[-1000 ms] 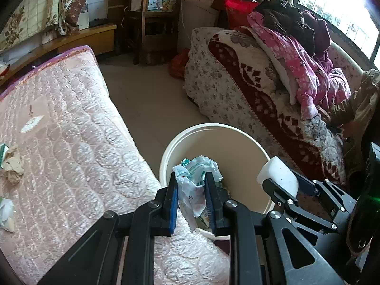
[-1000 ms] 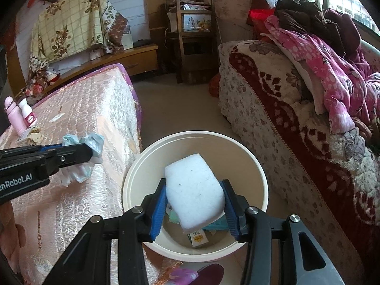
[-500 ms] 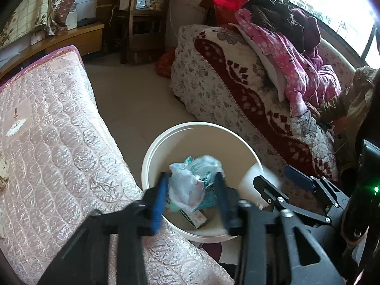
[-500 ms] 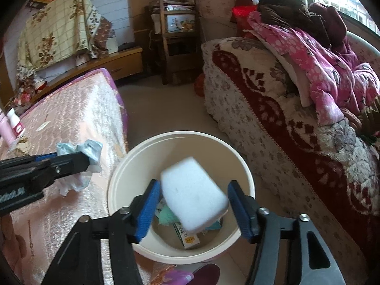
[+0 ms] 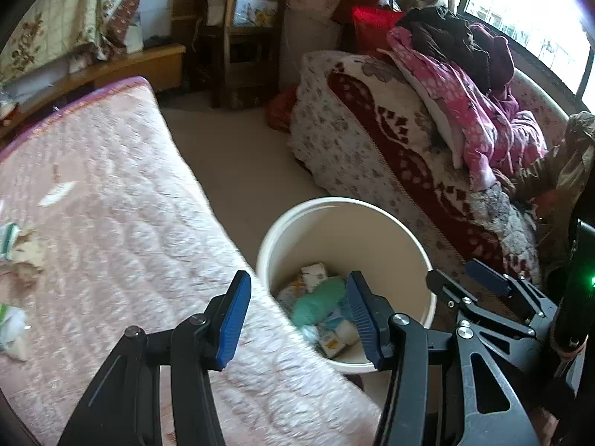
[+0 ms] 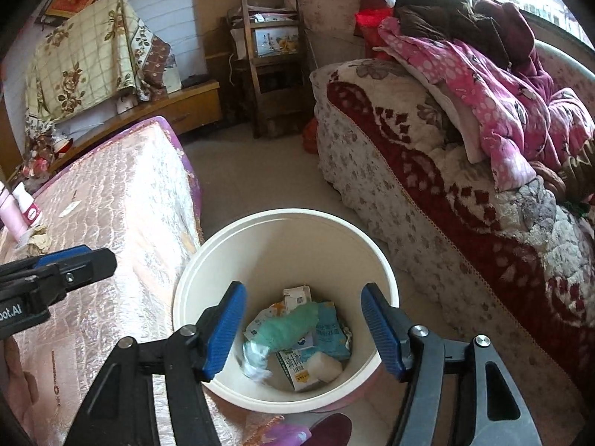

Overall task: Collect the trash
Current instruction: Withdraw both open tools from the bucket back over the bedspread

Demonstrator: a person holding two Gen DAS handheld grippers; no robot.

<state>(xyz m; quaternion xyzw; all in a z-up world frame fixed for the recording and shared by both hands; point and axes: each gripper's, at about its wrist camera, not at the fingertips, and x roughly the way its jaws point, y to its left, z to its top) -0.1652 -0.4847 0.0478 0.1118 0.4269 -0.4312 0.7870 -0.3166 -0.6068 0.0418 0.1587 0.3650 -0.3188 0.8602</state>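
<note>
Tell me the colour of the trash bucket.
The bucket is a plain cream-white, inside and out; the right wrist view shows it best.

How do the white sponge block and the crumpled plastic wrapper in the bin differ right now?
The white sponge block is a plain, smooth-edged solid; the crumpled plastic wrapper is wrinkled, irregular, white with bluish tints. The sponge block lies at the right of the pile, the wrapper at the left, blurred. Both rest inside the cream bin, free of either gripper.
</note>
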